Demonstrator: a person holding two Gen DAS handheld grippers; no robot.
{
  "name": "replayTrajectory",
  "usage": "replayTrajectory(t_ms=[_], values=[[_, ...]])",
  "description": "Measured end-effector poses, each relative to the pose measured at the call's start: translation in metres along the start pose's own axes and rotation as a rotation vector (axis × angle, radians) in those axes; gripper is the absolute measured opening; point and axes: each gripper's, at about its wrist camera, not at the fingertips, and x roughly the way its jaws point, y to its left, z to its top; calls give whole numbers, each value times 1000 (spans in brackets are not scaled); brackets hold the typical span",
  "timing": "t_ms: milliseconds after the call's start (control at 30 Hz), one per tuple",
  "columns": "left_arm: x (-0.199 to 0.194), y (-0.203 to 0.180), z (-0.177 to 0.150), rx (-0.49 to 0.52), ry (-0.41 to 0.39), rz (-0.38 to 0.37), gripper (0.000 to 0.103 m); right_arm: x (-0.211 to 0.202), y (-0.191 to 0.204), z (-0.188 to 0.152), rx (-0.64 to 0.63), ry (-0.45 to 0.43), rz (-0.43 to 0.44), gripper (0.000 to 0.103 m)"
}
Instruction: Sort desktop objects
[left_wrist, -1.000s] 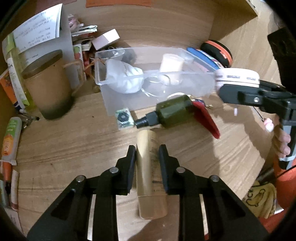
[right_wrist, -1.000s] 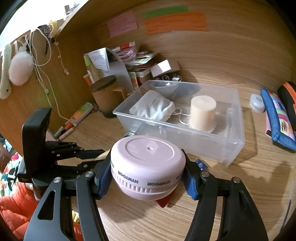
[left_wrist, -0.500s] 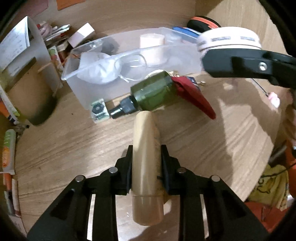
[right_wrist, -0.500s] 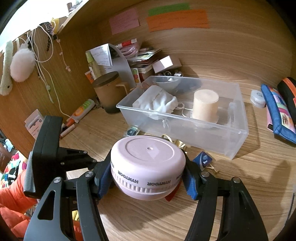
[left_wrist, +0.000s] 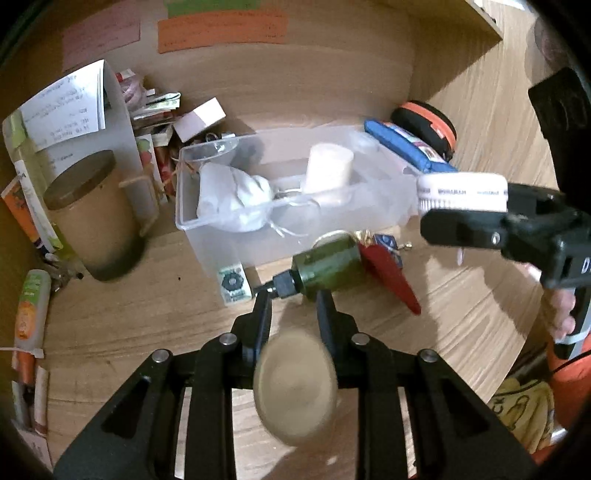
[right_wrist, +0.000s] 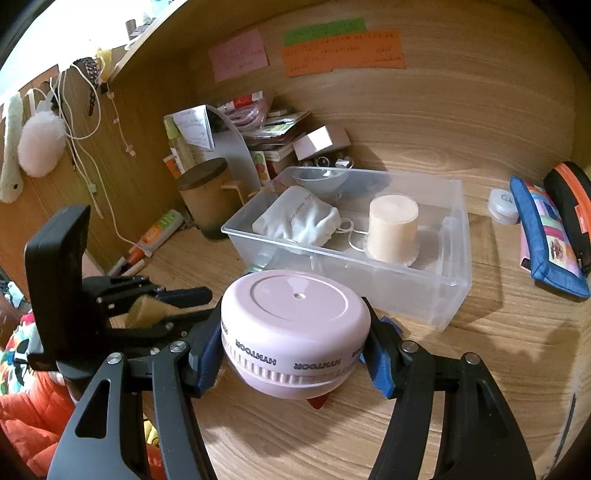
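Observation:
My left gripper (left_wrist: 293, 308) is shut on a beige tube (left_wrist: 295, 387) and holds it lifted off the desk, its blurred end toward the camera. It also shows in the right wrist view (right_wrist: 146, 312). My right gripper (right_wrist: 293, 350) is shut on a round pink desktop device (right_wrist: 295, 325) held above the desk; it shows at the right of the left wrist view (left_wrist: 461, 192). A clear plastic bin (left_wrist: 207, 236) behind them holds a white pouch (left_wrist: 236, 199) and a cream cylinder (left_wrist: 328, 171).
A dark green bottle (left_wrist: 325, 267), a red wedge (left_wrist: 391, 280) and a small patterned card (left_wrist: 232, 284) lie in front of the bin. A brown jar (left_wrist: 88, 218) and papers stand left. A blue pencil case (right_wrist: 546, 236) lies right.
My left gripper closed on the beige tube and lifted it off the desk, tilting it end-on toward the camera. The right gripper kept holding the pink device with little movement.

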Motion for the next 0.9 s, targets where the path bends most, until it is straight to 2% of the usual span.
replayTrajectory(t_ms=[367,567,633,667,800,900], values=[[-22,15,40,-51,-109,-32,21,-2,1,14,-4,-21,8,61],[-23,25,65,-68,-131,-51,19,-5,-7,27,1,-41,9,61],[-22,29,72,-80,-136,-68,16,-7,-11,31,5,-52,-1,61],[-22,31,77,-86,-137,-80,1,-8,-13,33,7,-57,-3,61],[-24,38,98,-90,-162,-90,1,-7,-25,39,28,-68,-16,61],[-17,40,106,-69,-154,-67,1,-3,-35,42,44,-65,-21,61]])
